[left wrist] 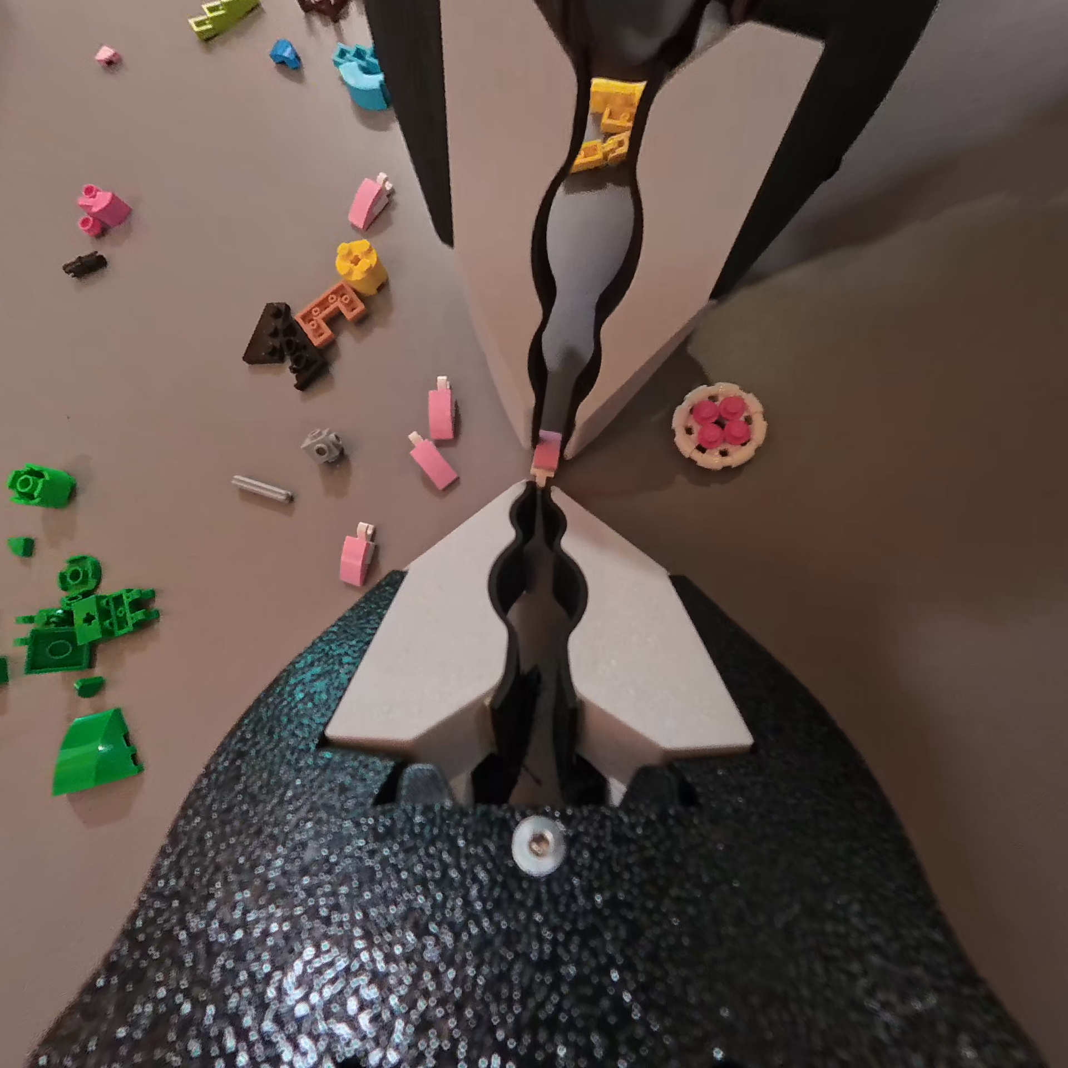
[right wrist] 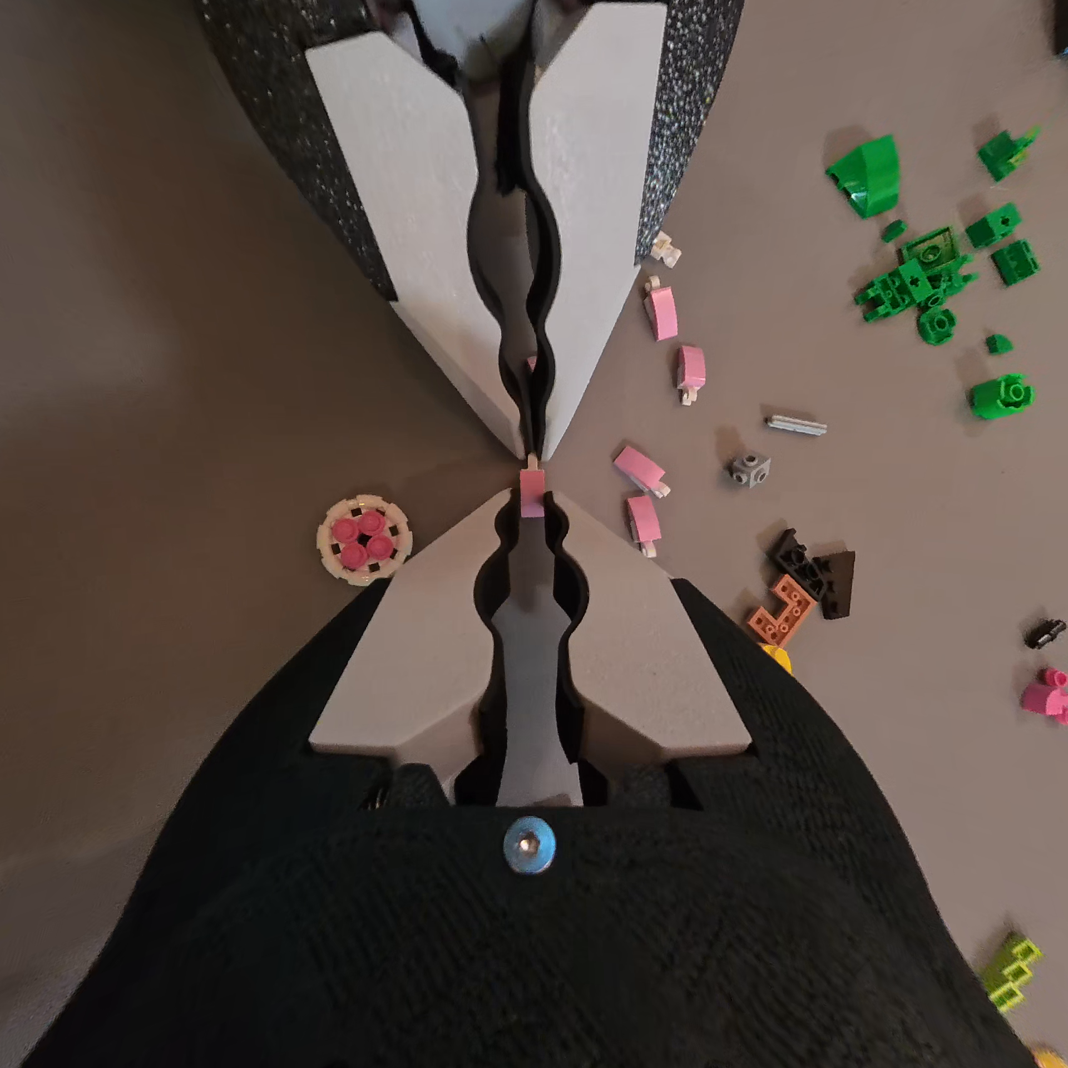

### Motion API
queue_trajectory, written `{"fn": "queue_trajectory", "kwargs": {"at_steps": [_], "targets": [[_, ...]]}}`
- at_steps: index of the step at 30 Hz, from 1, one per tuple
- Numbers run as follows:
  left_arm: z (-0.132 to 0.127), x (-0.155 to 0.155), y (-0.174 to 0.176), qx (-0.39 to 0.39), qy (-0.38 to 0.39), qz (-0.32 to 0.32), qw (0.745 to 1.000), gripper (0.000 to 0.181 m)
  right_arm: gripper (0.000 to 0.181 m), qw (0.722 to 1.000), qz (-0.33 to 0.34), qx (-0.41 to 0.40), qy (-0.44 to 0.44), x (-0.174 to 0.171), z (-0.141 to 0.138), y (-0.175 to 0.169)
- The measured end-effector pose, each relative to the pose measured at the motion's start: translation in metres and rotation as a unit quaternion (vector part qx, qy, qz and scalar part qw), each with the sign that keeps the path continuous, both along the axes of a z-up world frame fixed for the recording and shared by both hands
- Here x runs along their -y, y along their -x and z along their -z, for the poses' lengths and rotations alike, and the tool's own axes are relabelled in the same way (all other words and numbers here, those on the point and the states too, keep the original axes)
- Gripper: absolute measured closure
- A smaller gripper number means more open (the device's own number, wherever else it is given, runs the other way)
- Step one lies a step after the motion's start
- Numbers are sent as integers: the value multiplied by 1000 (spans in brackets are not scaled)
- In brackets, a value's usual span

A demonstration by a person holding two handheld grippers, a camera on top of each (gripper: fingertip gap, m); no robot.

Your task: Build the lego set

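Observation:
A small pink curved brick point(left wrist: 547, 452) with a white clip point(left wrist: 541, 477) on its end hangs above the grey table between both grippers. My left gripper point(left wrist: 540, 490) is shut on the white clip end. My right gripper point(right wrist: 529, 501) is shut on the pink brick point(right wrist: 531, 491). The two grippers meet tip to tip. In the right wrist view the left gripper point(right wrist: 531, 453) comes in from the top. A round tan plate with several magenta studs point(left wrist: 719, 425) lies on the table beside the tips, and also shows in the right wrist view point(right wrist: 364, 539).
Several more pink clip bricks point(left wrist: 442, 413) lie to one side, with a grey brick point(left wrist: 323, 446), a grey axle point(left wrist: 263, 488), a brown wedge point(left wrist: 283, 341), an orange plate point(left wrist: 332, 312), a yellow round brick point(left wrist: 361, 266) and green pieces point(left wrist: 75, 618). A yellow piece point(left wrist: 609, 124) lies behind the right gripper. Less than 4 cm separates the two grippers' tips. About 9 cm separates my right fingertips from the orange plate point(left wrist: 332, 312). Seen from the right wrist view point(right wrist: 779, 611) as well.

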State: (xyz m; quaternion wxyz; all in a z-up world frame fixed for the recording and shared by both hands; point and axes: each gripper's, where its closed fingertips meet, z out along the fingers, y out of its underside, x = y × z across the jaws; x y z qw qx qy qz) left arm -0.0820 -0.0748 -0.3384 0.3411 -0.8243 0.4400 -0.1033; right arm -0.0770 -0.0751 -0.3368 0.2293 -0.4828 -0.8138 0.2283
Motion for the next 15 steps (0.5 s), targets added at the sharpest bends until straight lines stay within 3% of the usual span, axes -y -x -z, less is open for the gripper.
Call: {"fn": "queue_trajectory", "kwargs": {"at_steps": [1, 11, 15], "targets": [[0, 0, 0, 1, 1, -1, 1000, 181, 174, 1000, 1, 2, 1, 0, 0, 0], [0, 0, -1, 19, 19, -11, 1000, 181, 168, 1000, 11, 6, -16, -1, 0, 1], [0, 0, -1, 26, 26, -16, 999, 181, 165, 998, 11, -27, -59, -3, -5, -1]]}}
